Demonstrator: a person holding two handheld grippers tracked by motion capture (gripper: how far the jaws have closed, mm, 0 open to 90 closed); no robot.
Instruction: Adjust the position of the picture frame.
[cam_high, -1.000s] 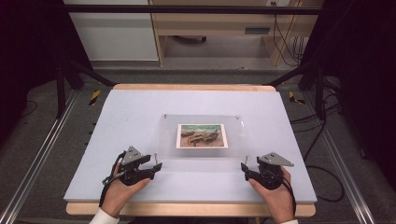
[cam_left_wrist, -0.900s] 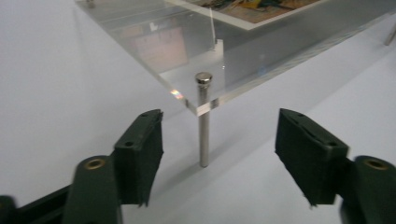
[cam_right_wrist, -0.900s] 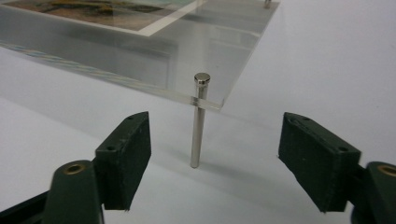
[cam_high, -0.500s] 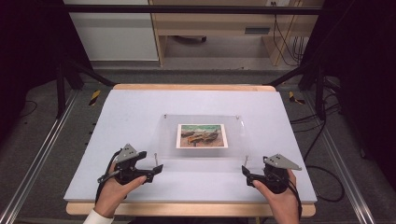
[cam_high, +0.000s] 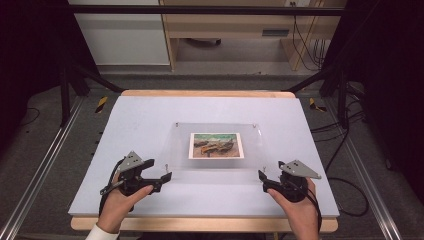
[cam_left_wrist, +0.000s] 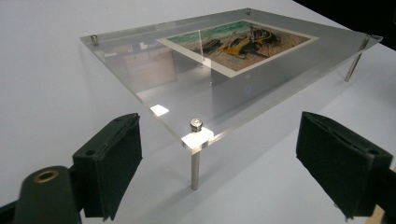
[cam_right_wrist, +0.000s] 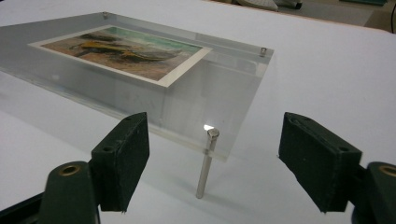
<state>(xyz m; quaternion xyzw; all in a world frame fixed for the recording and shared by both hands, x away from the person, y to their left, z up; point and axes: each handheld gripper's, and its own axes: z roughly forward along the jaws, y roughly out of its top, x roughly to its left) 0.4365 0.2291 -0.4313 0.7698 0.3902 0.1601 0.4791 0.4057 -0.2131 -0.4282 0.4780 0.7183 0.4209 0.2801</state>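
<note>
both the left gripper (cam_high: 167, 176) and right gripper (cam_high: 260, 175), just widened then narrowed slightly, stand released at the acrylic frame's (cam_high: 218, 131) near corners on the tabletop (cam_high: 140, 115).

Even overhead light, bench (cam_high: 150, 125) bright and pale, room edges near black in high view, white glare patches on clear acrylic frame (cam_left_wrist: 154, 74), soft short shadows under its posts, near tongs pads slightly soft, high view grainy
</note>
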